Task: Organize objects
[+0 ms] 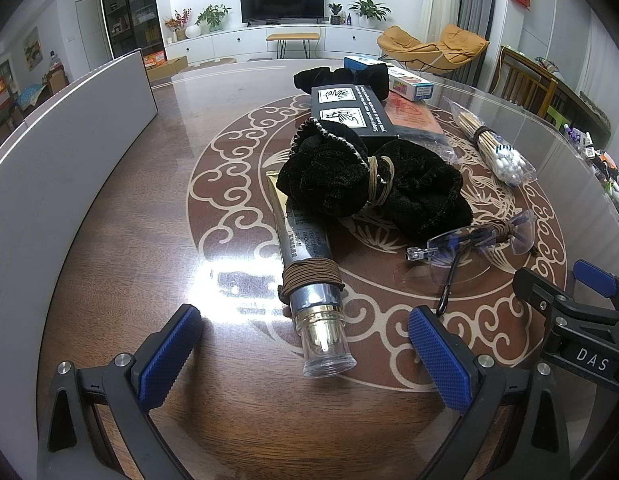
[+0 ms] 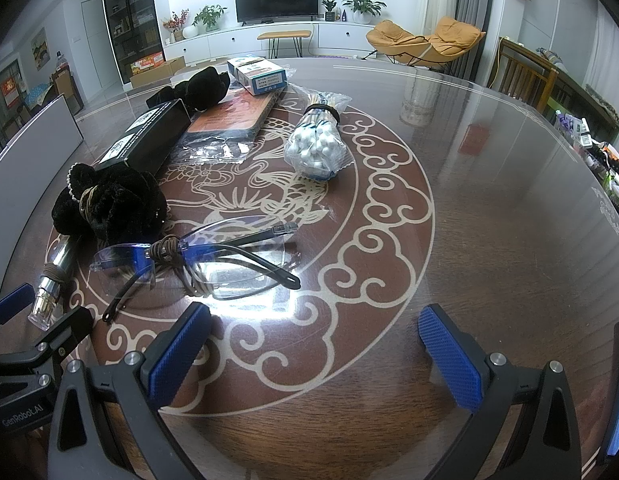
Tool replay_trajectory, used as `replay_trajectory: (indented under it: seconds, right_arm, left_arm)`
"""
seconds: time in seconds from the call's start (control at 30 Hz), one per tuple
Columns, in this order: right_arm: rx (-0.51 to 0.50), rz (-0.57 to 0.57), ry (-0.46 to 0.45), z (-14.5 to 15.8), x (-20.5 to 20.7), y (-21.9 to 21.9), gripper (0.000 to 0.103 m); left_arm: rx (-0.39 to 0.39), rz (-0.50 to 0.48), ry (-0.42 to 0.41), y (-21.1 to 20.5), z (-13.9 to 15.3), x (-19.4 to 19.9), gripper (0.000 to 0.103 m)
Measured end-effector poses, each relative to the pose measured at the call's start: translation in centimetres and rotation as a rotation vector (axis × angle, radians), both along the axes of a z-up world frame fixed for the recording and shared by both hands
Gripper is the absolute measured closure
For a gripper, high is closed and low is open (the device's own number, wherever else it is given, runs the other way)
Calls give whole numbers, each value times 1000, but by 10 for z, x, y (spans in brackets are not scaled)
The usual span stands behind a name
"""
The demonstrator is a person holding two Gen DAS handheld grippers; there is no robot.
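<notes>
Both grippers hang low over the round table [image 2: 509, 208], jaws spread wide and empty. The left gripper [image 1: 305, 354] straddles the clear cap end of a silver tube [image 1: 305, 264], which lies on the tabletop between its blue pads without touching either. The right gripper [image 2: 315, 356] faces bare tabletop; the glasses [image 2: 197, 256] lie just ahead of it and to its left.

The things to be sorted sit in a loose cluster at the middle of the table. A black velvet pouch [image 1: 369, 184], cinched with elastic bands, rests on the flat far end of the tube. Beyond it lie a long black box [image 1: 351, 110], a bag of cotton swabs [image 2: 317, 144], a flat red packet [image 2: 233, 114] in clear wrap, a small blue-and-white box [image 2: 257, 72] and a second black cloth [image 2: 201, 84]. A white board [image 1: 61, 152] stands along the left edge.

Likely hazards:
- The tube is round and glossy on a glass-smooth top; a grip on the cap alone could let it roll or slip out.
- Lifting the tube would probably drag or tip the pouch lying on it.
- The glasses, arms half unfolded and wound with cord at the bridge, could snag or be bent by a careless pinch.
- The two grippers stand close together, so a sideways reach risks a collision.
</notes>
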State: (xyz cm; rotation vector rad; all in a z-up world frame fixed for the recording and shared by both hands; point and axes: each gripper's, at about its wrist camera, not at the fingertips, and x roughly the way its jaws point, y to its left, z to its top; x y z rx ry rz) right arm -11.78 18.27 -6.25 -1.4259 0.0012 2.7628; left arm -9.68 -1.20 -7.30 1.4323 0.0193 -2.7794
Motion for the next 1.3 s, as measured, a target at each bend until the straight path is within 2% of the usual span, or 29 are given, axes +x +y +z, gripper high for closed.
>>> replay_trajectory:
  seconds: [0.7,0.8,1.03,1.2,1.3]
  right_arm:
    - [0,0,0,0,0,0,0]
    - [0,0,0,0,0,1,0]
    - [0,1,0,1,1,1,0]
    - [0,1,0,1,1,1,0]
    - [0,1,0,1,1,1,0]
  left_arm:
    - [0,0,0,0,0,0,0]
    - [-1,-27,-15,0,0,4,0]
    - [114,-66,-45,-23,7,35,0]
    - [169,-108,-10,-27,24,13,0]
    - [131,-175,-39,-11,24,-12,0]
